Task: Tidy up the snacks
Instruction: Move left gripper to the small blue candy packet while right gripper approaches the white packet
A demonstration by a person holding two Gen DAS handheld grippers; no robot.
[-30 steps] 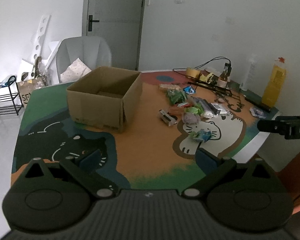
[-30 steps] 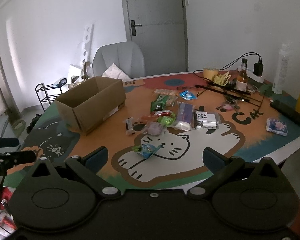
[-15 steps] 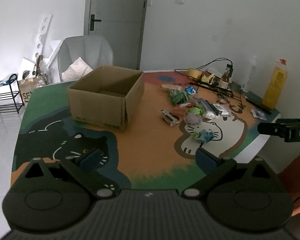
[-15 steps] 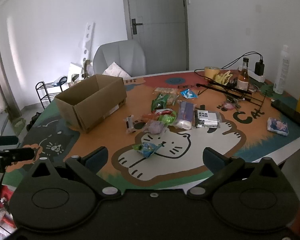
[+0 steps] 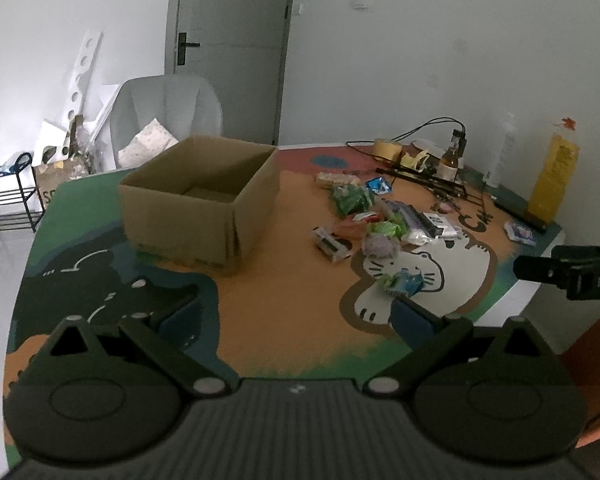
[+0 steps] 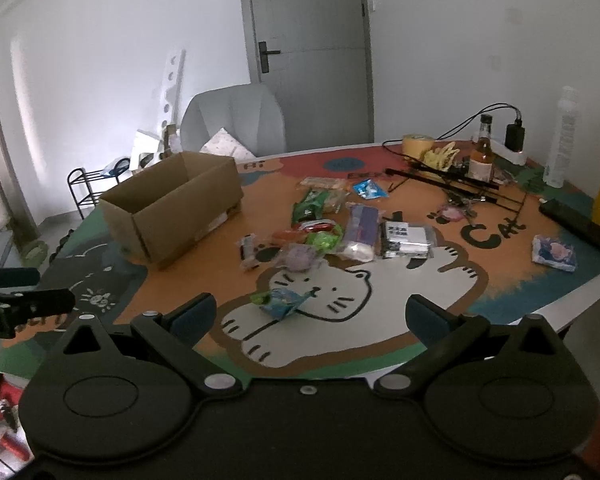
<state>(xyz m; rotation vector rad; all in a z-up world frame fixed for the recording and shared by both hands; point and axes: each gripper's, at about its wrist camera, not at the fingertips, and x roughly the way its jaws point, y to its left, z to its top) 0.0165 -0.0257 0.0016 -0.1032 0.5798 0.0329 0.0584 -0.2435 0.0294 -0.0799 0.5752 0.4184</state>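
An open, empty-looking cardboard box (image 5: 204, 200) (image 6: 172, 204) stands on the table's left half. Several snack packets lie in a loose pile (image 5: 380, 224) (image 6: 340, 228) to its right on the cat-print mat. A blue-green packet (image 6: 282, 302) (image 5: 402, 282) lies nearest the front. My left gripper (image 5: 296, 314) is open and empty, held above the table's near edge. My right gripper (image 6: 310, 314) is open and empty, just in front of the blue-green packet. Each gripper shows at the edge of the other's view (image 5: 568, 272) (image 6: 20, 300).
At the back right stand a brown bottle (image 6: 482, 152), tape rolls (image 6: 418, 145), a black wire rack (image 6: 448, 184), a charger with cable, a clear bottle (image 6: 562, 136) and a yellow bottle (image 5: 554, 176). A grey chair (image 6: 234, 120) and black shelf (image 6: 88, 188) stand behind the table.
Both grippers have drifted slightly, with the views rising and tilting a little. Nothing on the table has moved. Both grippers stay open.
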